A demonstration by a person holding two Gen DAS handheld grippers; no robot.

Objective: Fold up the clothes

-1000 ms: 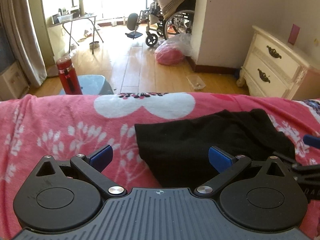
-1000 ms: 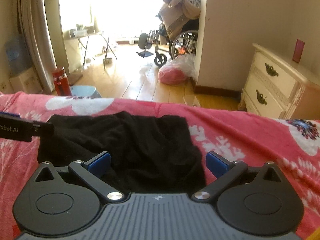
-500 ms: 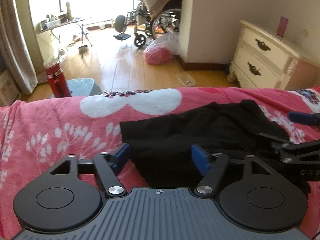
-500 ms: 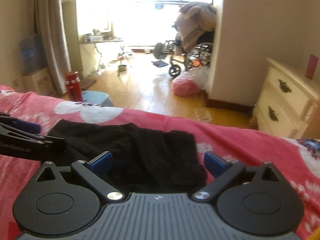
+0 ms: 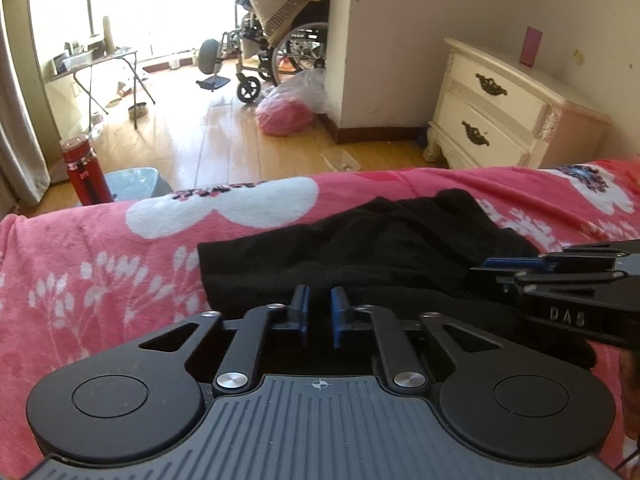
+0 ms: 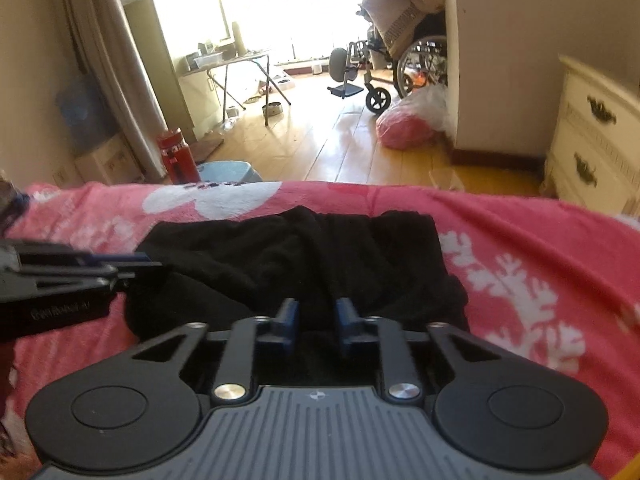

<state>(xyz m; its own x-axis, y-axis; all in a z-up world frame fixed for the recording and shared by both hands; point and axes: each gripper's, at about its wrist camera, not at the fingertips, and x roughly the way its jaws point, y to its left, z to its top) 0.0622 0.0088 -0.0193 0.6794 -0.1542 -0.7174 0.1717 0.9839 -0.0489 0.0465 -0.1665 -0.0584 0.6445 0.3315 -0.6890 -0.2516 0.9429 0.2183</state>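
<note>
Black garment's (image 5: 360,248) near edge hidden behind left tool (image 5: 319,312), dresser (image 6: 600,140) cut off.

a bed under a pink floral blanket (image 5: 100,264) carries 1 crumpled black garment (image 5: 360,248) lying directly on it.

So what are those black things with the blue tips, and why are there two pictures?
Those are two grabbing tools that a person holds, one in each hand. Each carries a camera looking along its two fingers, so each picture comes from one tool. The left gripper and the right gripper have just been closing on the near edge of a black garment; its cloth sits between the blue pads. The garment lies crumpled on a pink flowered blanket. Each tool also shows from the side in the other's picture. Beyond are a wooden floor, a red bottle and a wheelchair.
</note>
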